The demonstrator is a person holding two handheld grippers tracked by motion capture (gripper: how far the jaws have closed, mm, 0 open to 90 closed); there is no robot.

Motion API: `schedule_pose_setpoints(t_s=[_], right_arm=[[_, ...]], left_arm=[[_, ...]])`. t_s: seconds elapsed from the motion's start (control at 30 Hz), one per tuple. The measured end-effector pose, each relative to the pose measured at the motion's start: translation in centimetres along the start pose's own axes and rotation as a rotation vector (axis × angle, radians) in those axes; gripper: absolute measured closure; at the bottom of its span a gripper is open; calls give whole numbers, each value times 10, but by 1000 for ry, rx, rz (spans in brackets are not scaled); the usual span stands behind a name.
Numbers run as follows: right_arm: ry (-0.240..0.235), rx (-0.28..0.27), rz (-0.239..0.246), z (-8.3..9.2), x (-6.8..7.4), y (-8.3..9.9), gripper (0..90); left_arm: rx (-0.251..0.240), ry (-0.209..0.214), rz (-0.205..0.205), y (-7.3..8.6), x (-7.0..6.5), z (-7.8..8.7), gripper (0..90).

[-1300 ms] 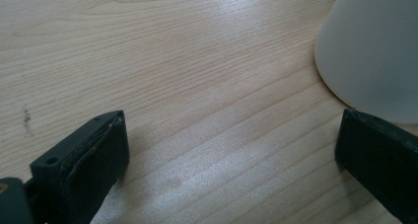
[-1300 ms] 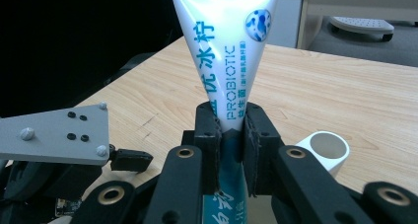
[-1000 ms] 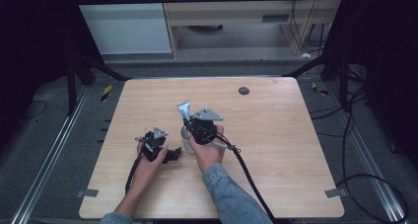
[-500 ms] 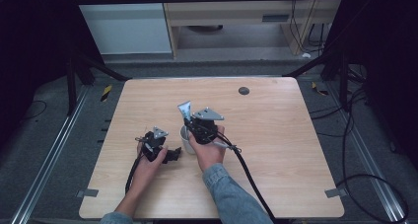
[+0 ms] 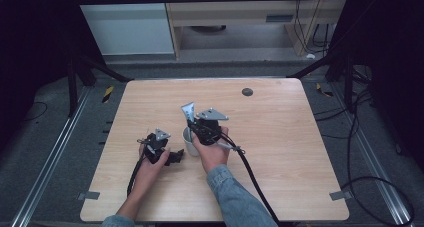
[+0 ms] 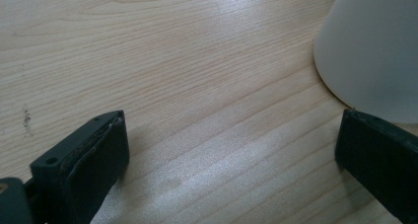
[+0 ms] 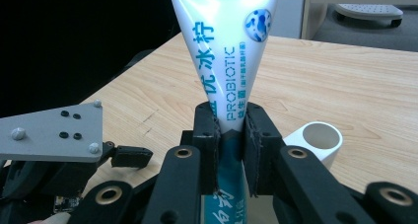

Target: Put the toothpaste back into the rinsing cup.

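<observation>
From the high view, the pale wooden table (image 5: 280, 137) carries a small white cylindrical cup (image 5: 189, 138) near its middle. The right gripper (image 5: 196, 123) stands just beside and over the cup, holding a white and blue soft plastic toothpaste tube (image 5: 188, 110) upright, the flat crimped end uppermost. The left gripper (image 5: 176, 158) lies low on the table to the left of the cup, in the person's left hand (image 5: 150, 167).

In the left gripper view, its two black jaws are spread wide with bare wood grain between them; nothing is pinched. The cup's smooth, matt white wall (image 6: 374, 51) rises just beyond the right-hand jaw, very near it; whether they touch I cannot tell.

In the right gripper view, the jaws are pressed onto the tube (image 7: 224, 51) at its lower part, the tube fanning wide and flat above them. Blue print runs along its glossy skin. The open rim of the cup (image 7: 321, 137) shows beyond, hollow and thin-walled.

The tube is likely light and yielding: a hard squeeze would dent it or push paste toward the cap, and its glossy film may slip. Holding low on the fuller body, as here, seems sound. The cup looks light and rigid, likely to tip or slide if nudged.
</observation>
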State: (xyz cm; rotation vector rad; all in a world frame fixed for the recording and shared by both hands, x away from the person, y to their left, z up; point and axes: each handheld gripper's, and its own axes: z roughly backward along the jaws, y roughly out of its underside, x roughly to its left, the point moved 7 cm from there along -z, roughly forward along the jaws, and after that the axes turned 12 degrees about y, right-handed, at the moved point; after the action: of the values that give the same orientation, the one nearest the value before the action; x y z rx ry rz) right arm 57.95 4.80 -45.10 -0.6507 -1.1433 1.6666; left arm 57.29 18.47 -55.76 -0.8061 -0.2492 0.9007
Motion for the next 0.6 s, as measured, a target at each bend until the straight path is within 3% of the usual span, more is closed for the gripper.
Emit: schedule_pose_setpoints(t_s=[0.6], right_arm=[[-7,15,12,-1,-2,-1,770]], left_arm=[[-1,-1,-2,0,0,0,0]])
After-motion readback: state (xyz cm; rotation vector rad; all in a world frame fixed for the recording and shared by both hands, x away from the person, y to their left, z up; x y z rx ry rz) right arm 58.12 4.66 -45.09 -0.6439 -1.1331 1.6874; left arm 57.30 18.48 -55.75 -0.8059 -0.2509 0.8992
